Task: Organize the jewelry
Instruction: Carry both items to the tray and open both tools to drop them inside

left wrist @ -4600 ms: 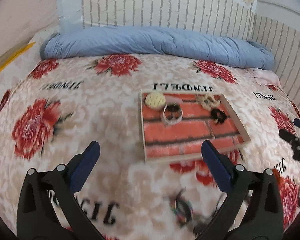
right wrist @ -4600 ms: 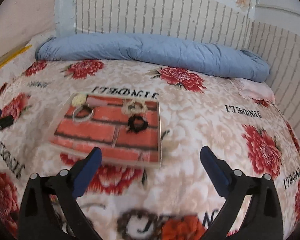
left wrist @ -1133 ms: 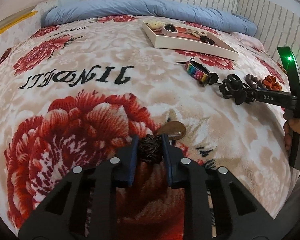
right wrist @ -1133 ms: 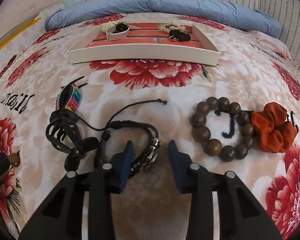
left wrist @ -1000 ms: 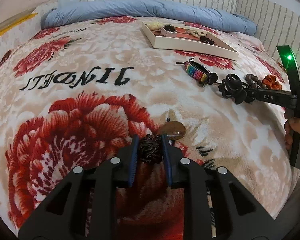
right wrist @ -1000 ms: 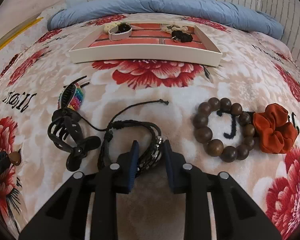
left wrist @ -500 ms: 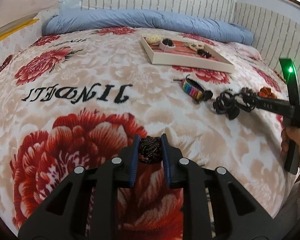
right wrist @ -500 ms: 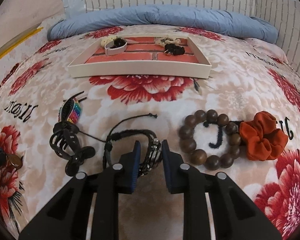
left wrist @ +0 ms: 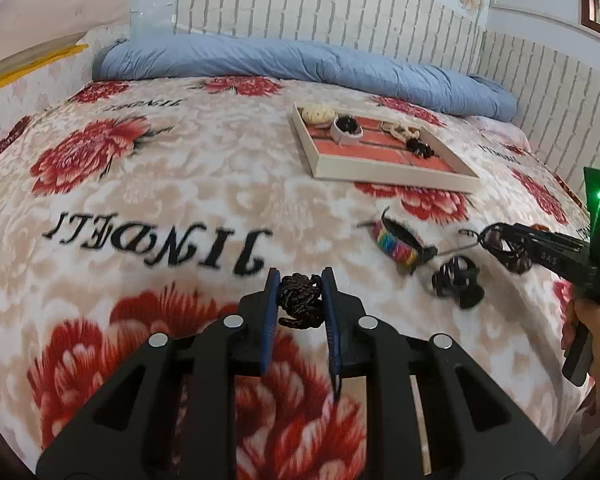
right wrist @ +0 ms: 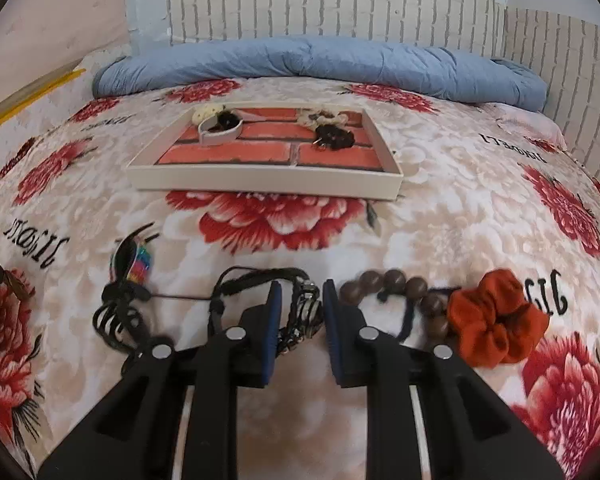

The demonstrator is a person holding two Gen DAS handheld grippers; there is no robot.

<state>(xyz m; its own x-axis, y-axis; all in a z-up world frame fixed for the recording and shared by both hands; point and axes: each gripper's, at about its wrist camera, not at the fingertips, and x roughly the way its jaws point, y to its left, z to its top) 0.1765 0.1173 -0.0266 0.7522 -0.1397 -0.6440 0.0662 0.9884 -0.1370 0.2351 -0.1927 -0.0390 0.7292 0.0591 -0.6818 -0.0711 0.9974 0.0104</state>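
Observation:
My left gripper (left wrist: pixel 299 304) is shut on a dark braided knot ornament (left wrist: pixel 299 300) and holds it above the floral blanket. My right gripper (right wrist: pixel 300 312) is shut on a black leather cord bracelet (right wrist: pixel 296 312) and holds it just above the blanket; it also shows in the left wrist view (left wrist: pixel 504 246). The white tray (right wrist: pixel 260 182) with a brick-pattern floor lies further back and holds a white bangle (right wrist: pixel 219 128), a cream piece, and a black scrunchie (right wrist: pixel 334 136); the tray also shows in the left wrist view (left wrist: pixel 380 170).
On the blanket lie a rainbow woven bracelet (right wrist: pixel 138 264), a black claw clip (right wrist: pixel 116 320), a brown wooden bead bracelet (right wrist: pixel 404 292) and an orange scrunchie (right wrist: pixel 496 320). A blue quilt roll (right wrist: pixel 320 60) and brick-pattern walls bound the bed at the back and right.
Both grippers closed on their pieces and rose from the blanket: the left lifted the knot ornament, the right lifted the black cord bracelet. The views tilted up toward the tray.

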